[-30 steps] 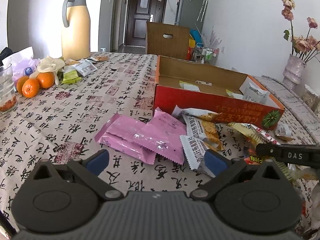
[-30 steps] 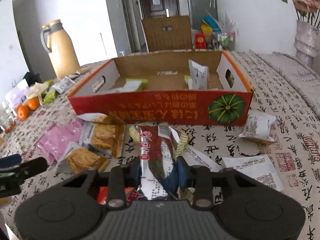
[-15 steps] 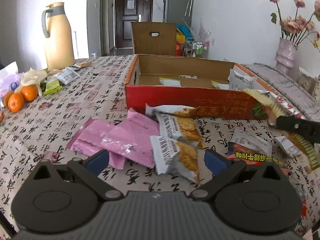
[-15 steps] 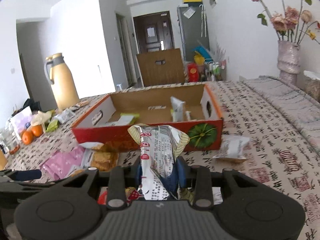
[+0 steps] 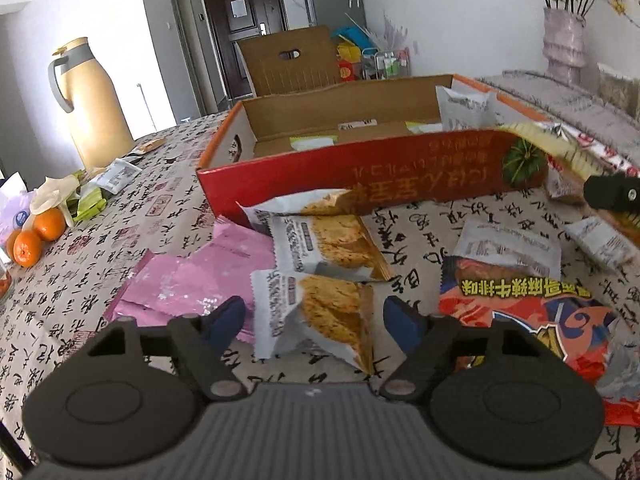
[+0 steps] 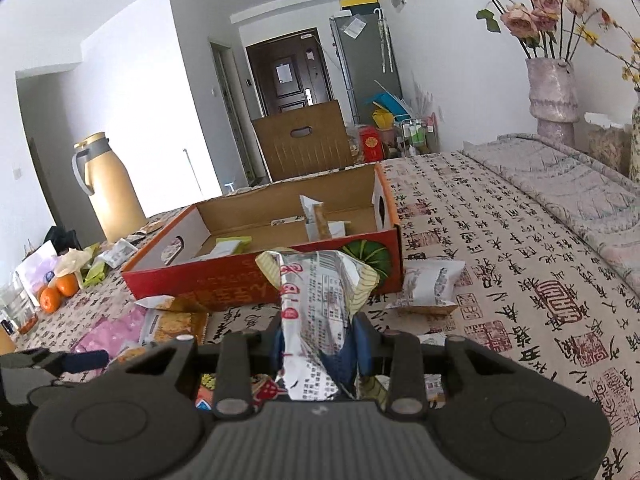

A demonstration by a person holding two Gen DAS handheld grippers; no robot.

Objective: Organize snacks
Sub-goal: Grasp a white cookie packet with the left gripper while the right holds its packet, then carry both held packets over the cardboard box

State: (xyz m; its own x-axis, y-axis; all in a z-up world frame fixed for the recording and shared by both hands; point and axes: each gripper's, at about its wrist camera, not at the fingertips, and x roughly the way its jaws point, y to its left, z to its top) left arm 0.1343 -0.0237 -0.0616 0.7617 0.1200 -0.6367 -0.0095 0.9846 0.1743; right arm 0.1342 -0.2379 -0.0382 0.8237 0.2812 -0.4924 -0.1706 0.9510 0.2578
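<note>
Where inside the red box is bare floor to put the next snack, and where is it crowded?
Inside the red box, the middle floor between the green packet at the left and the upright white packets at the right is bare. The table in front of the box is crowded with pink wrappers and biscuit packets.

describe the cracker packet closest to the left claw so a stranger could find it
Start at the red cardboard box on the calligraphy tablecloth. In front of it lie three white cracker packets in a row toward the camera. Take the nearest packet, beside the pink wrappers, lying between the left claw fingers.
</note>
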